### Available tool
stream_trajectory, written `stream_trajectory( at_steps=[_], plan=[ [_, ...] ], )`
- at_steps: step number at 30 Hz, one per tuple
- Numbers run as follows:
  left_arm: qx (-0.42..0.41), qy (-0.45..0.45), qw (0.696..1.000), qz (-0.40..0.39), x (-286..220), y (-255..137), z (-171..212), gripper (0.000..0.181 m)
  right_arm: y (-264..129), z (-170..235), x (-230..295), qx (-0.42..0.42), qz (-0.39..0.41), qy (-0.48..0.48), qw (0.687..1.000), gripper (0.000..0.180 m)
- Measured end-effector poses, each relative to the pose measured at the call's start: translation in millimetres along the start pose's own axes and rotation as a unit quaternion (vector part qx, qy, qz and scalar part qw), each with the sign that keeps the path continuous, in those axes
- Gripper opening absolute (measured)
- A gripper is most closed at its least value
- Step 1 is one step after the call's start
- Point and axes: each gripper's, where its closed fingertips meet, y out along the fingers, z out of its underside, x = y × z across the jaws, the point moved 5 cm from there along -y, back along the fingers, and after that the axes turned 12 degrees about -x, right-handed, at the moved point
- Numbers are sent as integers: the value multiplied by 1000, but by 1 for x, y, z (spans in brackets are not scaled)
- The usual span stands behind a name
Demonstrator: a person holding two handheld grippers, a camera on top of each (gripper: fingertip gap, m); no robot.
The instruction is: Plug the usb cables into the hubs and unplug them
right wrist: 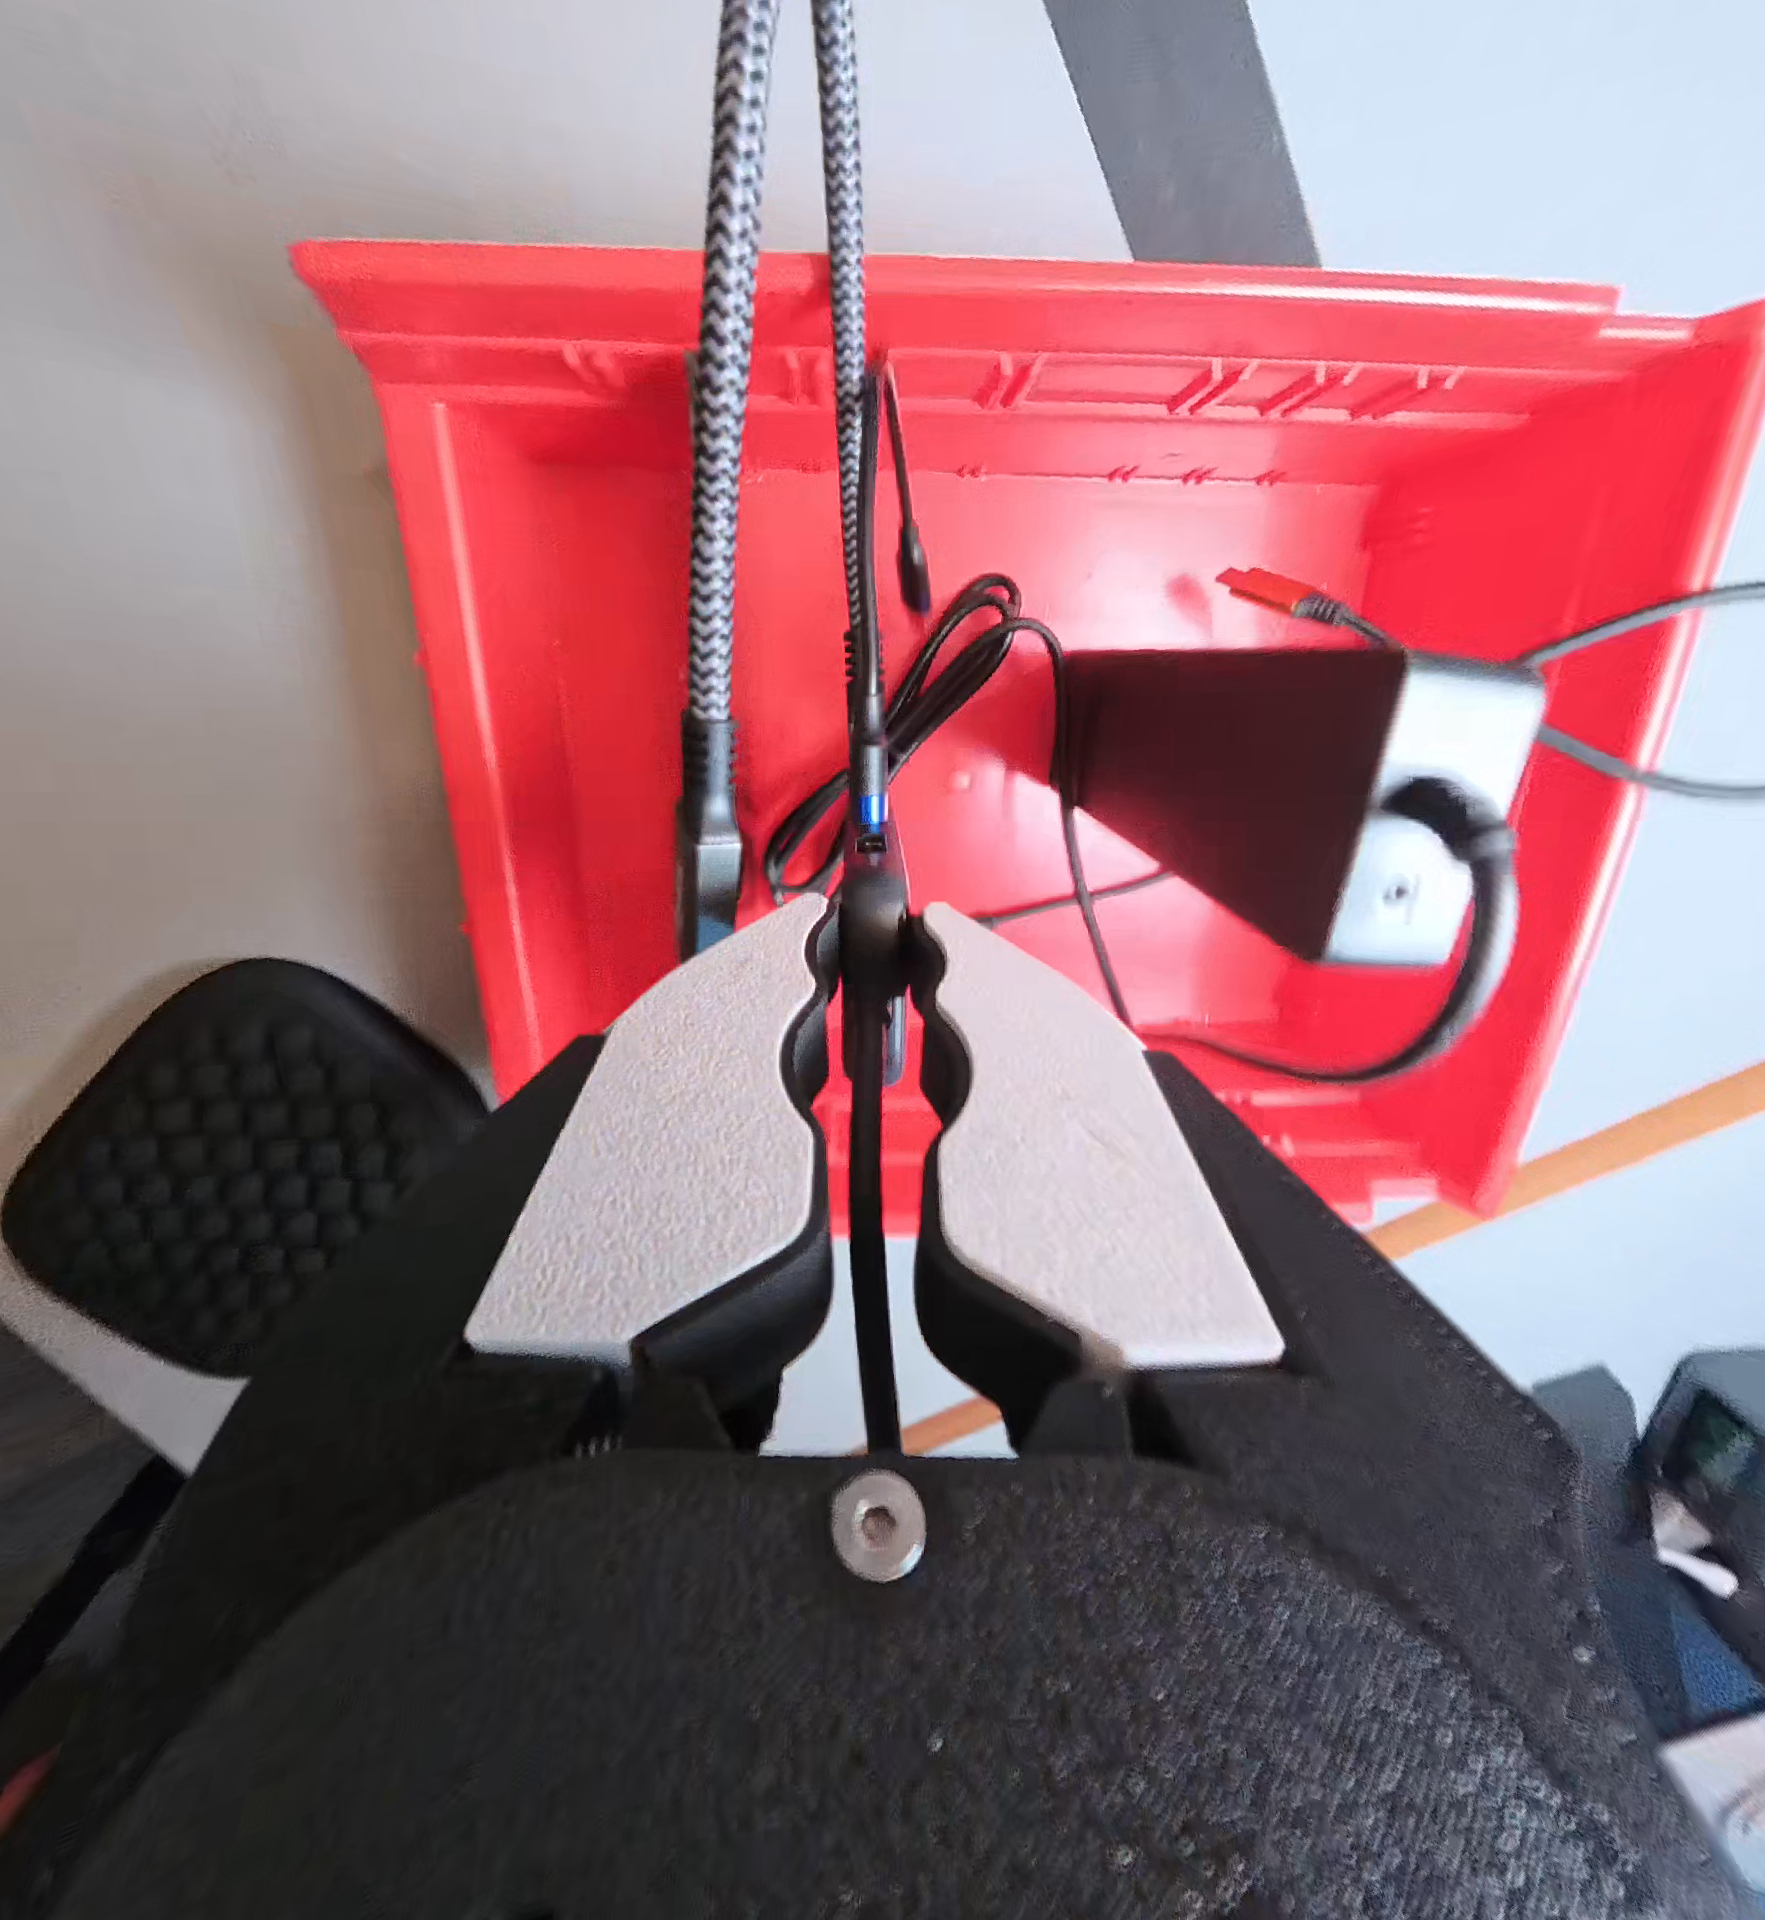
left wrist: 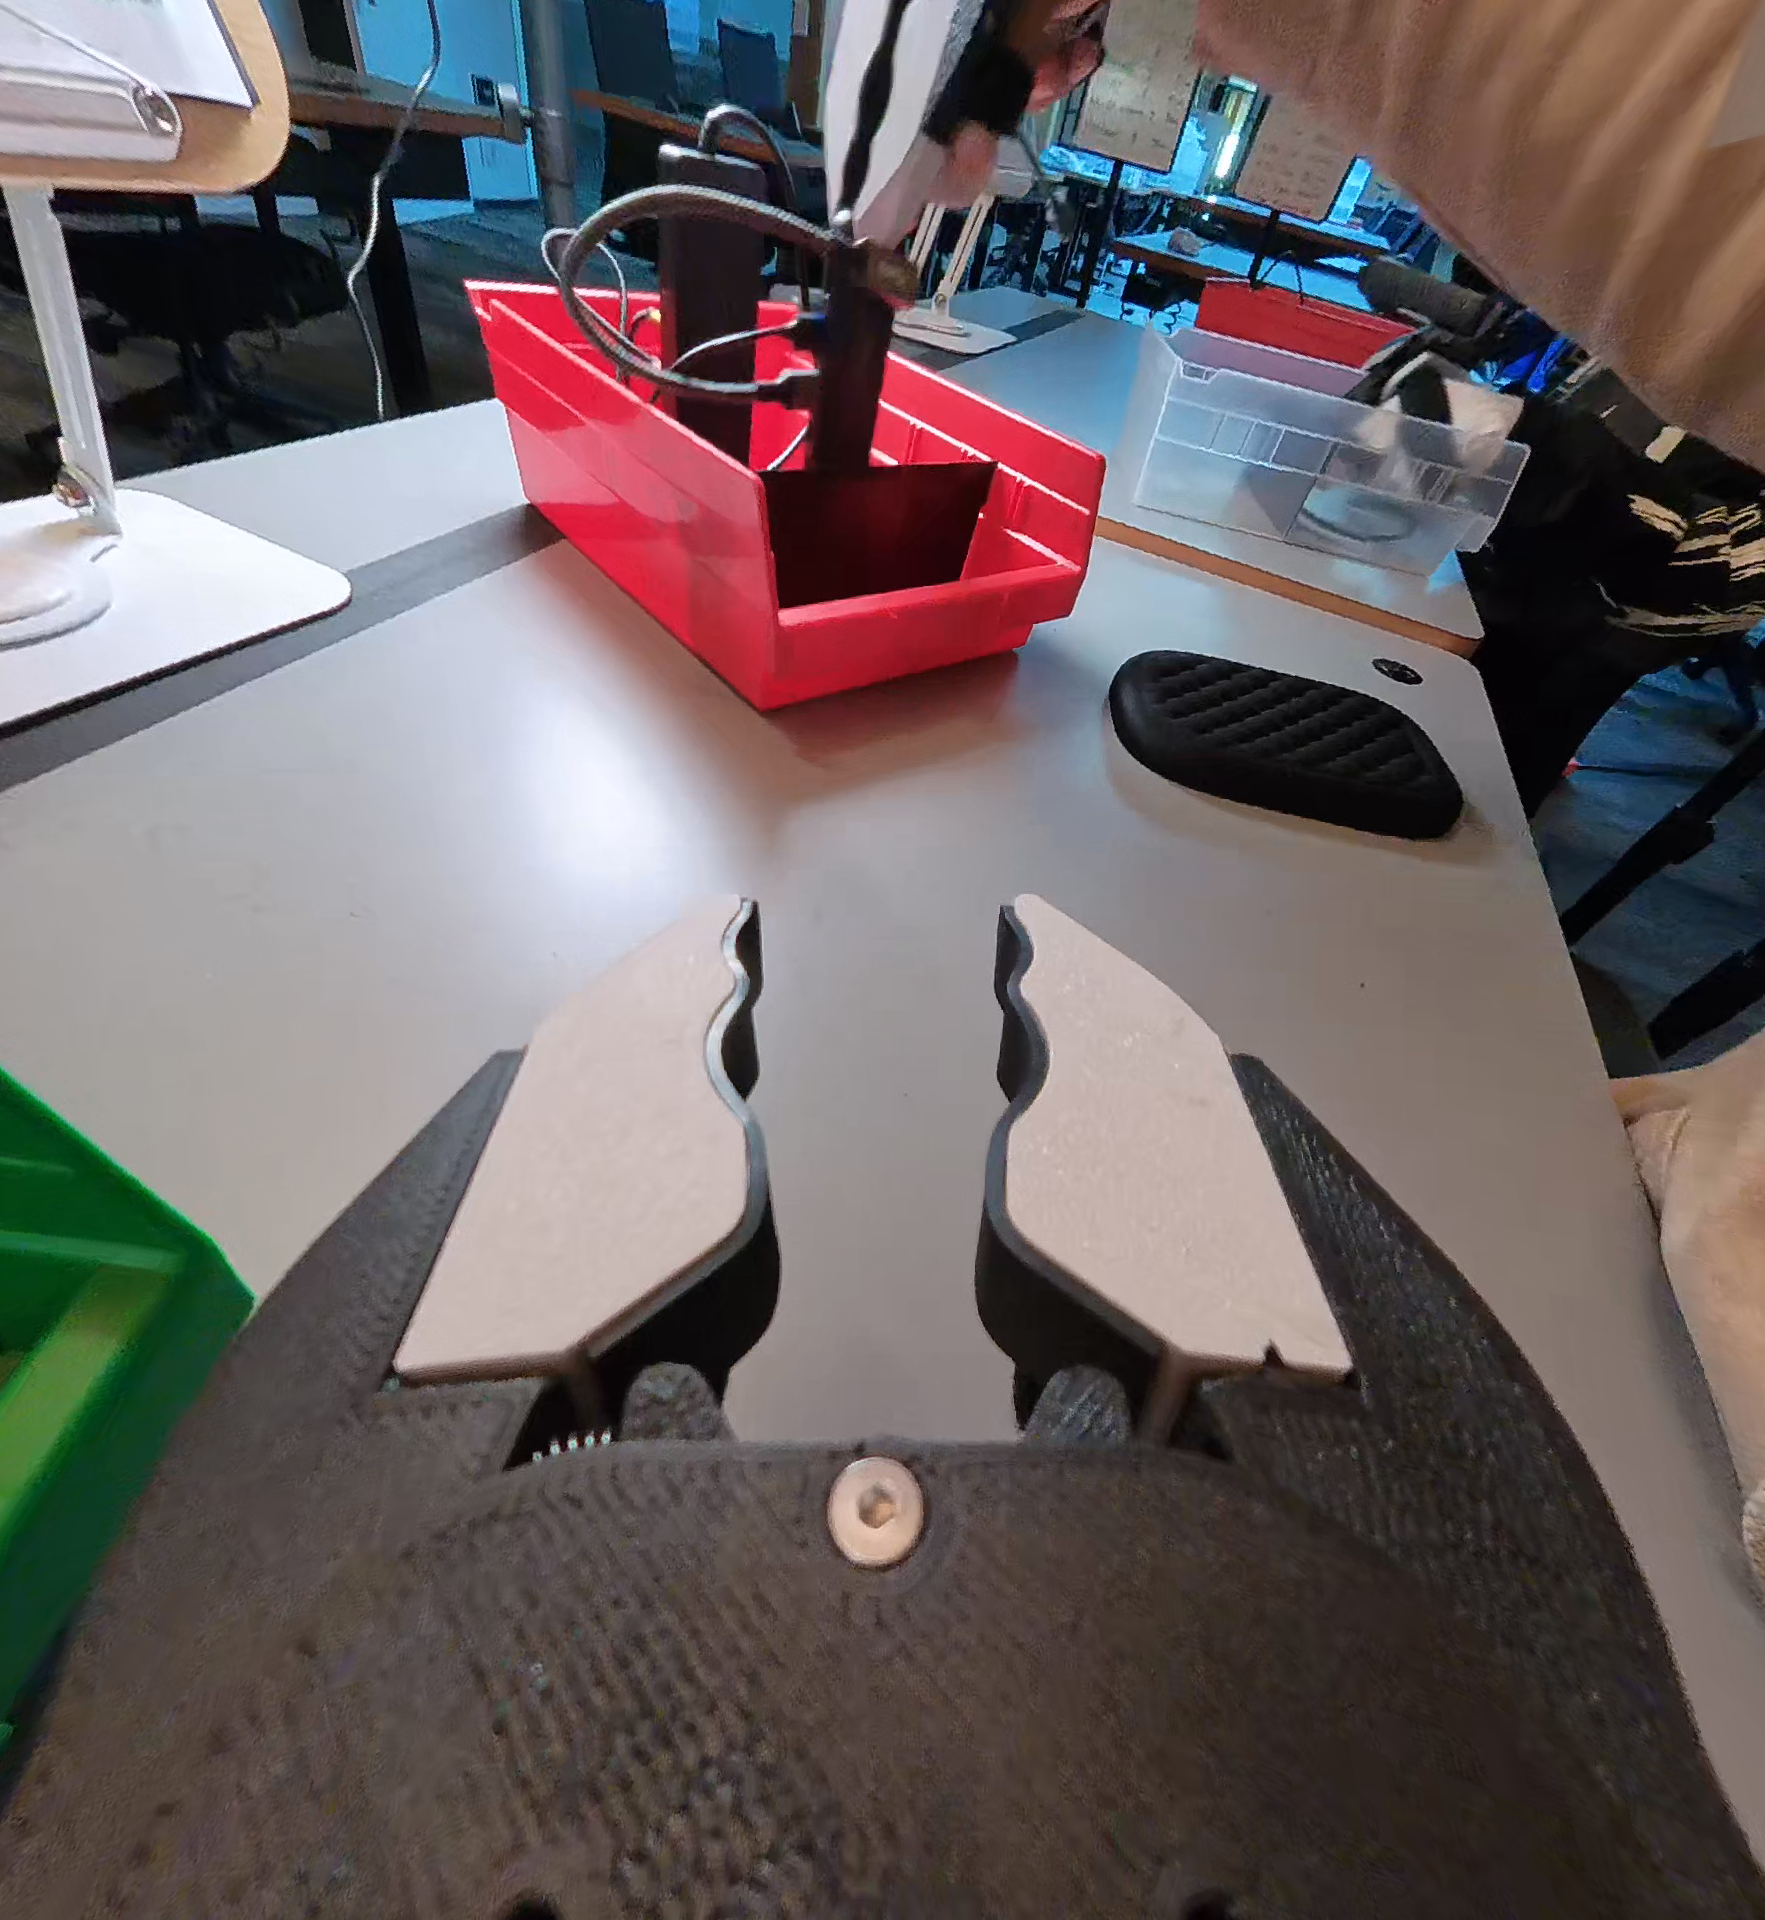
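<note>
Sitting on the grey table point(left wrist: 545, 790), the red bin point(right wrist: 1148, 312) is holding two upright hubs point(right wrist: 1273, 769); the left gripper point(left wrist: 878, 1039) is hovering spread and empty, while the right gripper point(right wrist: 873, 935) is pinching a black cable plug point(right wrist: 870, 904) above the bin.

My feeds are bright and evenly lit from overhead, with a soft sheen on the grey table point(left wrist: 545, 790). Shadows stay faint. Wide-angle bending bows edges, worst toward 3 and 9 o'clock. The hub point(right wrist: 1262, 779) at 2 o'clock smears with motion blur.
</note>
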Motion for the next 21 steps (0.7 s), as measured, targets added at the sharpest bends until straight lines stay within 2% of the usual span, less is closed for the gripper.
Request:
stream_trajectory(
  at_steps=[2, 4, 9, 12, 16, 21],
  plan=[
    [4, -4, 1000, -1, 2, 0, 3, 43, 17, -2, -12, -9, 4, -6, 1000, 13],
    [9, -5, 1000, -3, 4, 0, 7, 43, 20, -12, -23, -36, 30, -13, 999, 21],
    [17, -17, 1000, -3, 9, 1, 12, 43, -18, -36, -42, -110, 141, -58, 982, 29],
    [20, -21, 1000, 0, 9, 1, 14, 43, -40, -40, -40, -145, 182, -65, 970, 31],
    [16, -3, 1000, -10, 7, 0, 11, 43, -63, -46, -20, -236, 228, -69, 942, 33],
    [0, 35, 997, -64, 16, -10, -1, 44, -74, -39, 46, -377, 243, -48, 893, 33]
  ],
)
